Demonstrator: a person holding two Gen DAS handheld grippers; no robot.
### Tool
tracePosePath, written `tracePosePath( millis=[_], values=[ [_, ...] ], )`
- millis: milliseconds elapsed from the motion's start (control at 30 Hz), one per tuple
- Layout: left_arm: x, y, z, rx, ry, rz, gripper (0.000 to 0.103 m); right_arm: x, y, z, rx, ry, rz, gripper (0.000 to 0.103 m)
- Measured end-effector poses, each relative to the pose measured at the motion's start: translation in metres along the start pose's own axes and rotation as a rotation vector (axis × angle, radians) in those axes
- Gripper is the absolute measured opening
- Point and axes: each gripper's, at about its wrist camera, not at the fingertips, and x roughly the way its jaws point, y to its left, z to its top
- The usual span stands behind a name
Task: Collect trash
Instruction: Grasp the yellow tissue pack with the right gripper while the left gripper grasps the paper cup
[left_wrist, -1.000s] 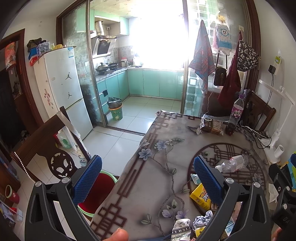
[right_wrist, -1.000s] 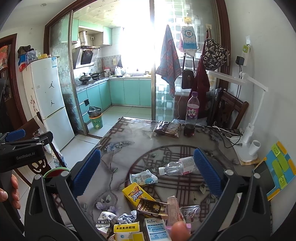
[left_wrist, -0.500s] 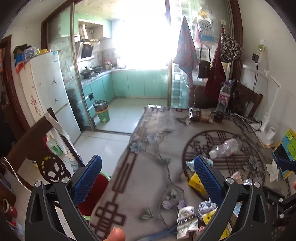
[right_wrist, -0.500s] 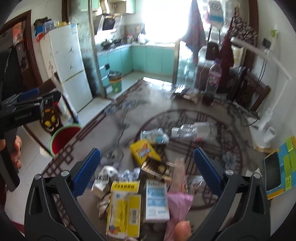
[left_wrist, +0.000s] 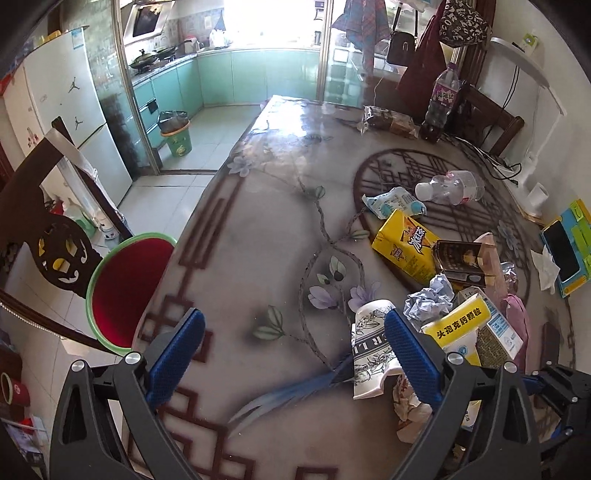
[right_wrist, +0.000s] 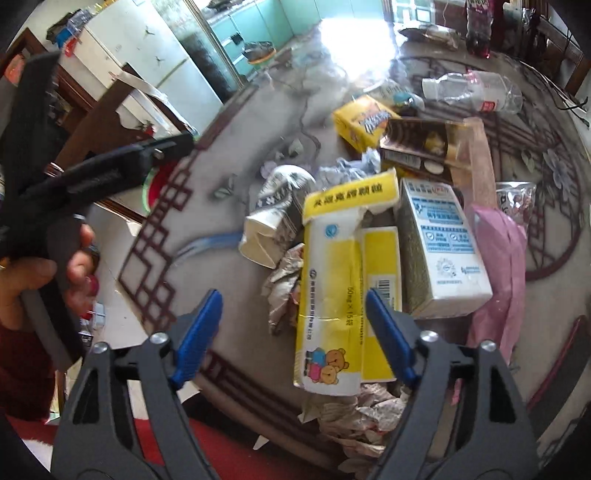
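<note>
1. Bench (left_wrist: 266, 236) under a floral cloth, its near right part heaped with trash; red bin with a green rim (left_wrist: 129, 288) on the floor just beside the left edge.
2. Trash pile: long yellow-and-white carton (right_wrist: 332, 280) nearest, white-and-blue box (right_wrist: 439, 240) touching its right side, crushed patterned paper cup (right_wrist: 273, 218) to its left, yellow snack box (right_wrist: 364, 118) and clear plastic bottle (right_wrist: 476, 92) farther back.
3. Left claw (left_wrist: 295, 354): jaws wide and empty, hovering over bare cloth, right pad just beside the cup.
4. Right claw (right_wrist: 291, 332): jaws closing, the carton's near end between them, pads not yet pressing on it.
5. Step in hand, judged: first pick from the pile, nothing collected yet.
6. Next move, judged: finish closing squarely on the carton, lift clear of the crumpled foil beneath, then carry left to the bin; risk of dragging the neighbouring box along.
</note>
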Motion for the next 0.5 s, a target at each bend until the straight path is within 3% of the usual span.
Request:
tracePosePath(
  millis=[167, 333, 500],
  values=[
    [0.001, -0.003, -0.004, 0.005, 0.011, 0.01, 0.09, 0.02, 0.002, 0.004, -0.048, 0.039, -0.077, 0.038],
    [0.001, -0.006, -0.003, 0.02, 0.016, 0.007, 0.09, 0.019, -0.012, 0.007, -0.023, 0.019, -0.039, 0.027],
    [0.014, -0.013, -0.005, 0.003, 0.052, -0.03, 0.09, 0.005, -0.029, 0.017, 0.03, -0.048, -0.02, 0.025]
  ],
)
